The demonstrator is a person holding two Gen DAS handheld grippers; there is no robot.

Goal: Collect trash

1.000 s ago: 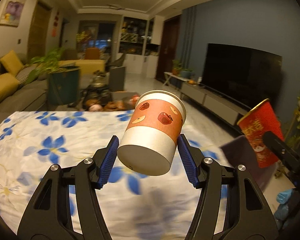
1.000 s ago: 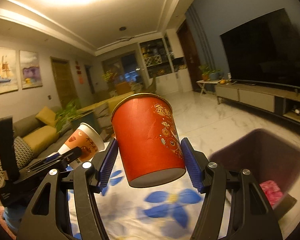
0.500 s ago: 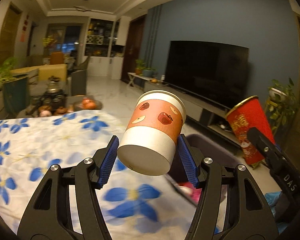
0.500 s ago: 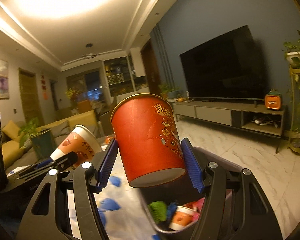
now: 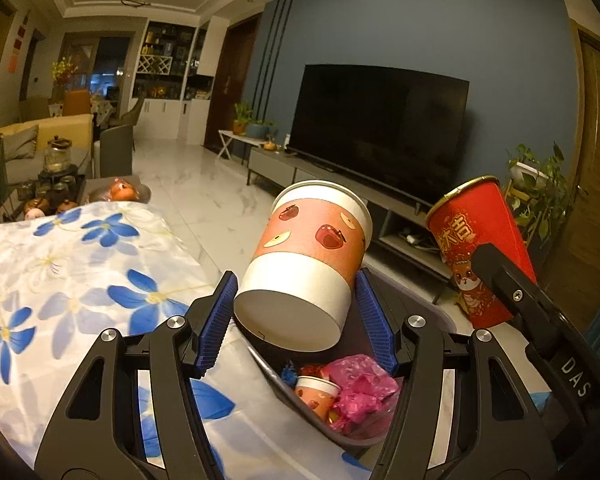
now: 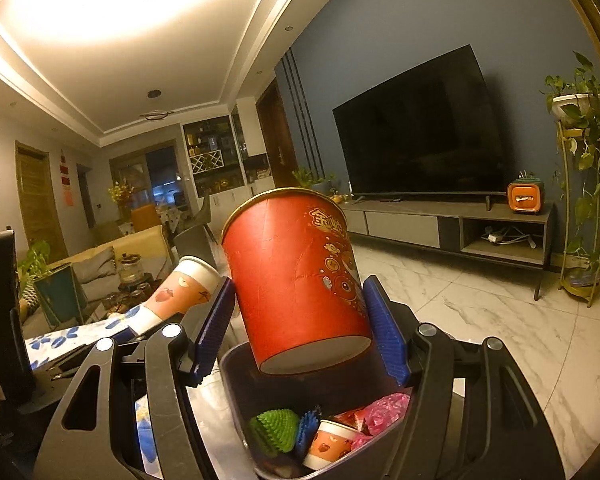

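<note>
Blue-flowered cloth covers the table (image 5: 80,264), the widest thing in the left wrist view, and the dark trash bin (image 6: 236,392) stands just past its edge, under both grippers. Inside the bin lie crumpled pink wrapping (image 5: 364,384), a small apple-print cup (image 6: 332,440) and a green ridged piece (image 6: 276,428).

The red paper cup (image 6: 296,276) with gold lettering sits upright but leaning in the right gripper (image 6: 300,328), the blue pads pressed to its lower wall on both sides, directly over the bin's mouth. The apple-print paper cup (image 5: 308,256) is pinched the same way in the left gripper (image 5: 296,316), its base tipped toward the camera, above the bin's near rim.

The step in hand looks like the drop: both cups carried over and poised above the bin. What comes next probably calls for parting each pair of fingers enough for the cup to slip free. The left cup hangs closer to the rim, so a small shift further over the opening may be wise before letting go.
</note>
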